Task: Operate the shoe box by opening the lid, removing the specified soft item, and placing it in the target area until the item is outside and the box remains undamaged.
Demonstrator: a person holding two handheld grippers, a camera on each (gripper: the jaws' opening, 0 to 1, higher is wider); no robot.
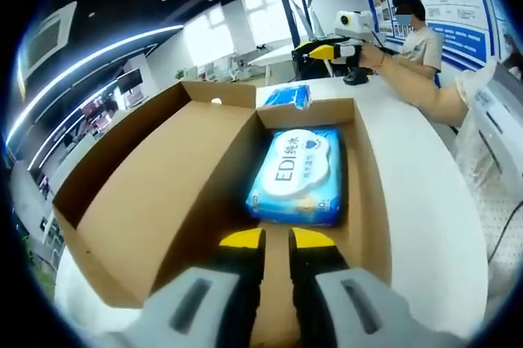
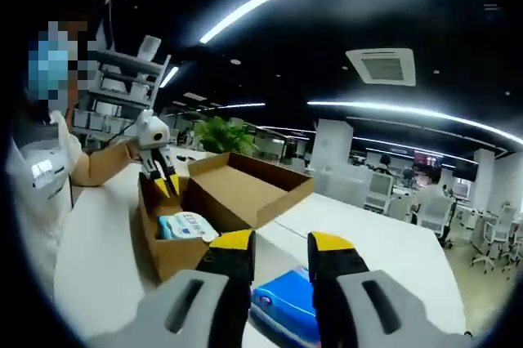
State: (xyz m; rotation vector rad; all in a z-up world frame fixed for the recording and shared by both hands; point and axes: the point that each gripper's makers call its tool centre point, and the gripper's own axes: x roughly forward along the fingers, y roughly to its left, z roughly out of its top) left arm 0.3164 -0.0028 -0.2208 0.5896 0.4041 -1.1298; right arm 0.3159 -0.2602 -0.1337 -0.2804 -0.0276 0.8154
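Left gripper (image 1: 276, 239): yellow-tipped jaws nearly closed, a narrow gap between them, nothing grasped. It hovers at the near end of the open shoe box (image 1: 131, 201), tips over the cardboard floor. To its left the lid (image 1: 155, 176) lies folded back flat, its inner face up. Just ahead of the tips, inside the box and against the far right wall, lies the soft pack of wet wipes (image 1: 296, 175), blue and white with a label, flat on the box floor. Beyond the box's far wall a second blue pack (image 1: 288, 97) lies on the white desk (image 1: 409, 201). Further ahead and to the right, the right gripper (image 1: 327, 51) is held up above the desk in a person's hand.

Right gripper (image 2: 282, 242): jaws parted moderately, holding nothing. Ahead and to its left stands the same box, with the wipes inside and the left gripper's yellow tips poised over it. Directly below and between the right gripper's jaws lies the blue pack on the desk. Whether the jaws touch it cannot be told.
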